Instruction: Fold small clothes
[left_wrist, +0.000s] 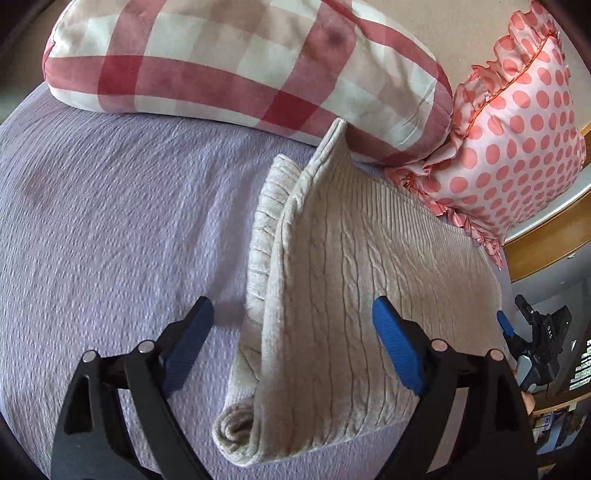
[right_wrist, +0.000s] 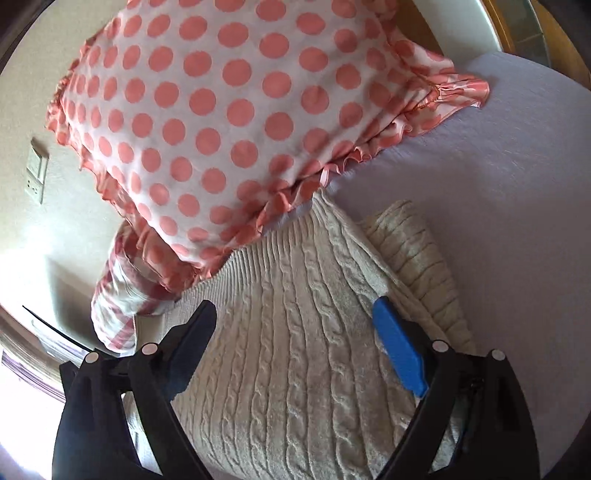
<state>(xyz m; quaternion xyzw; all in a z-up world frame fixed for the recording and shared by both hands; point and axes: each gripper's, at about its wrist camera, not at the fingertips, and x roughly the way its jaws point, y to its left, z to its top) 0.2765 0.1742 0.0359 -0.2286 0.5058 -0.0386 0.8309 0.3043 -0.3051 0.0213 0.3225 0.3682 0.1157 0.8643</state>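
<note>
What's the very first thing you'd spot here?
The polka-dot pillow with pink frills, propped at the head of the bed. Beside it lies a red checked pillow. In front of both, a cream cable-knit sweater lies folded on the lilac bedspread, with each open claw above it.

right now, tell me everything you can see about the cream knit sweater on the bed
The cream sweater is a soft cable-knit with ribbed bands. It lies folded on the lilac bedspread, a ribbed part tucked along one side and its near corner rolled under. Its far end reaches the polka-dot pillow, whose ruffle overlaps the ribbed edge, and comes close to the checked pillow. Both the left gripper and right gripper hover open over it; neither's fingers pinch it.
</note>
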